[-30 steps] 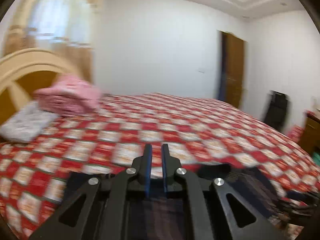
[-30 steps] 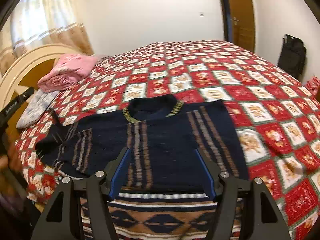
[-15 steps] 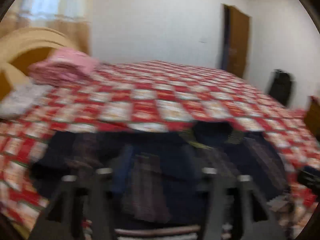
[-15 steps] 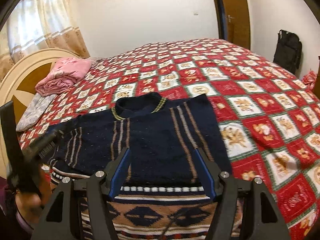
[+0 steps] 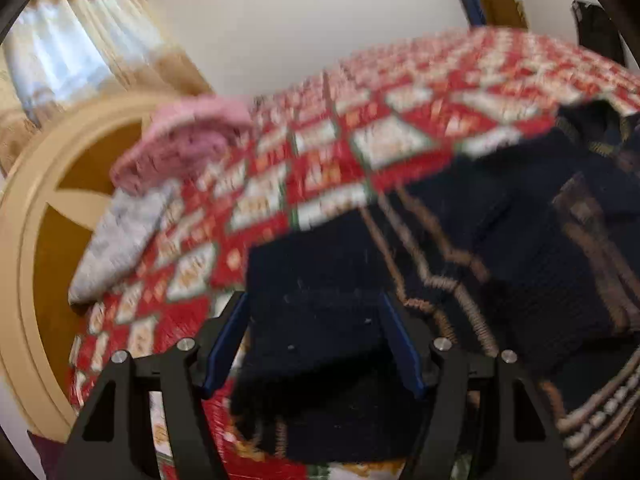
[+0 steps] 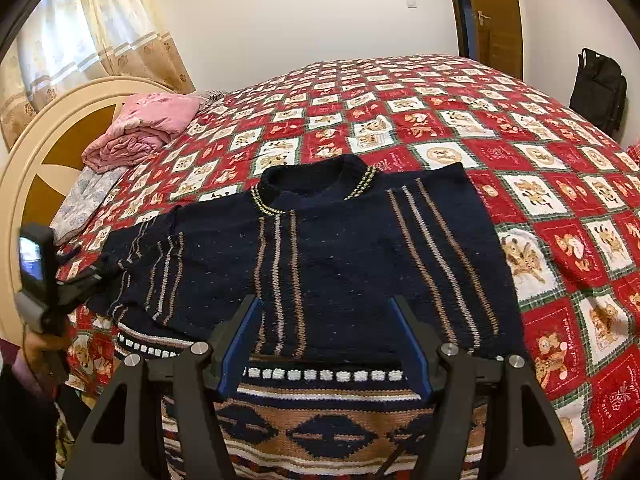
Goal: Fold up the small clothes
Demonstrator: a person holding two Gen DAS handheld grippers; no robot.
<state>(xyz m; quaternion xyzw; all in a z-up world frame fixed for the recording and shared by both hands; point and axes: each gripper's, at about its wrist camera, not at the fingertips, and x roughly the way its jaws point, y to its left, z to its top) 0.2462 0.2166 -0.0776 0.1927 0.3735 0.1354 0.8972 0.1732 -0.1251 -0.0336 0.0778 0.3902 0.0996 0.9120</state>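
A navy striped sweater (image 6: 344, 256) lies flat near the bed's (image 6: 460, 100) front edge. Both grippers, left gripper (image 5: 316, 340) over its sleeve, right gripper (image 6: 326, 344) above its hem, have jaws spread wide.

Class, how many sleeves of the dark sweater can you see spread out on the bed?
1: the sleeve stretches toward the headboard, by the left gripper. The other sleeve is not visible; possibly folded under.

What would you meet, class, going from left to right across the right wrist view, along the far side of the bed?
Curtain → cream headboard → pink folded blanket → wooden door → black backpack.
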